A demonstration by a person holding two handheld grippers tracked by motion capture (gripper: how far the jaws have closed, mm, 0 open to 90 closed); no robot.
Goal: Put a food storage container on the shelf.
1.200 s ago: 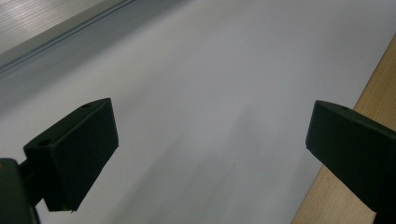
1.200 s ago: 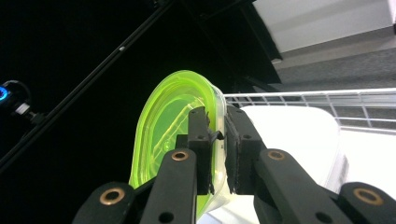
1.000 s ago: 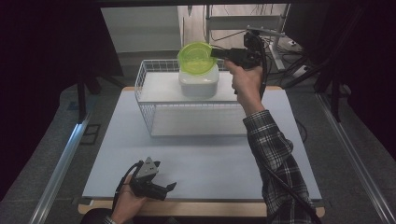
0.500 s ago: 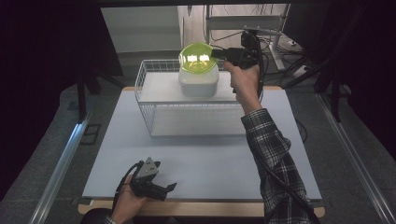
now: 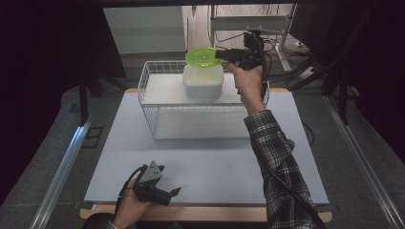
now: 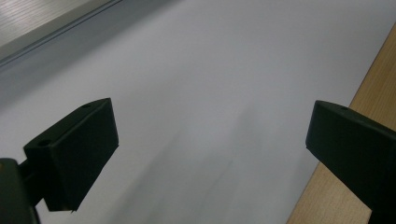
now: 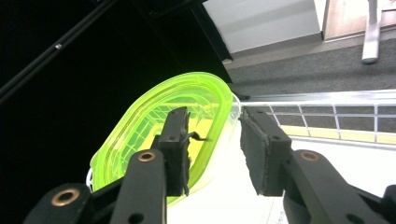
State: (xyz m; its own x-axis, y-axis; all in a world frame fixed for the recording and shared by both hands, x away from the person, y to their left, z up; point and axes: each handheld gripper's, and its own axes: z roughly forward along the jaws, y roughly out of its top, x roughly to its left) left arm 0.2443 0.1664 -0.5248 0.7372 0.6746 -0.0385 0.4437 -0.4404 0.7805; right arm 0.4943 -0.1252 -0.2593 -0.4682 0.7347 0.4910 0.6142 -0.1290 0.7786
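A translucent green lid (image 5: pixel 203 56) rests on top of a white container (image 5: pixel 203 82), which stands inside a white wire basket (image 5: pixel 147 90) at the back of the table. My right gripper (image 5: pixel 223 55) is at the lid's right edge. In the right gripper view the green lid (image 7: pixel 154 121) has its rim between the jaws of the right gripper (image 7: pixel 217 119). The jaws have just been opening, and a gap shows beside the far pad. My left gripper (image 5: pixel 168 193) lies low near the table's front edge, its jaws wide open over the bare mat (image 6: pixel 210 70) with nothing between them.
The white mat (image 5: pixel 215 162) covers the table, and a wooden strip (image 6: pixel 355 93) runs along its near edge. Metal rails flank the table on both sides. Dark stands and cables crowd the space behind the basket at the right.
The green lid was held tilted above the container and now lies nearly flat on it. The right gripper's jaws have spread apart. The left gripper has stayed where it was.
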